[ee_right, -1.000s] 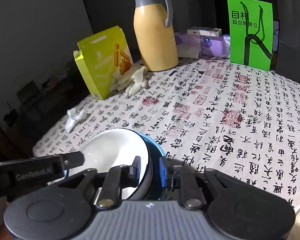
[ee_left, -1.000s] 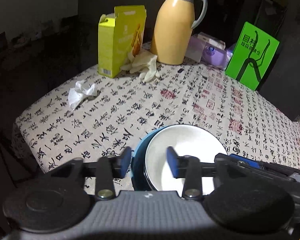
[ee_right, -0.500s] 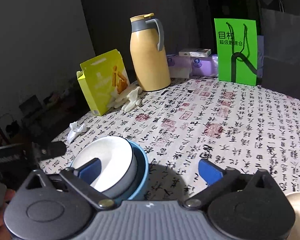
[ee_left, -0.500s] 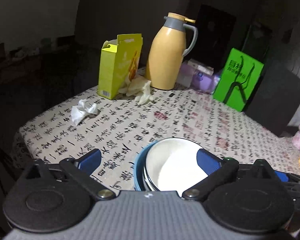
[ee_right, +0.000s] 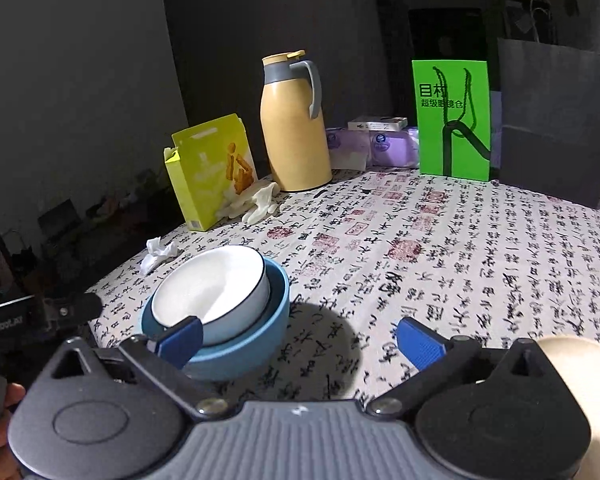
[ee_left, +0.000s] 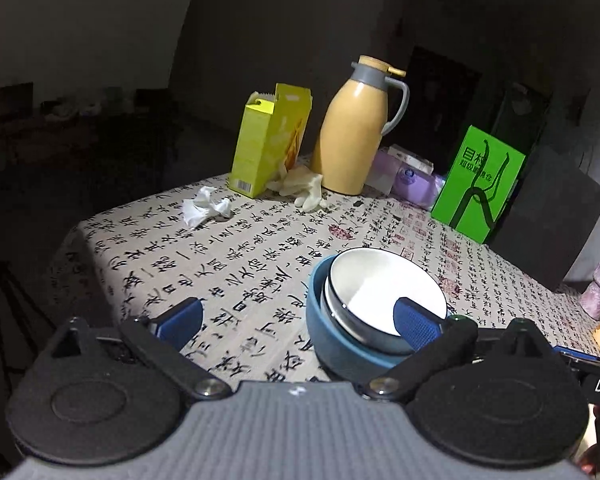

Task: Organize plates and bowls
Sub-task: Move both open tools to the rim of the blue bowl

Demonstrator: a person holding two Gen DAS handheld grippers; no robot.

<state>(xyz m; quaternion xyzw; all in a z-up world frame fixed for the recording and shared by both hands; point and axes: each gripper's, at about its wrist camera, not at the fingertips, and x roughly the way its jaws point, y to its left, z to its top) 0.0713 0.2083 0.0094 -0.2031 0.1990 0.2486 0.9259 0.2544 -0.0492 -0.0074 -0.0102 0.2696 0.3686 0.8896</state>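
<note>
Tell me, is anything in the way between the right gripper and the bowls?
Nothing visible is. The right gripper is open, and only bare tablecloth lies between its fingers and the white bowl nested in the blue bowl.

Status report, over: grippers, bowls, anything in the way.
Left gripper open, right gripper open, both empty. White bowl nested in blue bowl on the table. Nothing in the way; crumpled tissue lies off to the side.

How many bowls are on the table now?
2: a white bowl nested inside a blue bowl, near the table's front edge. A third may be hidden between them.
</note>
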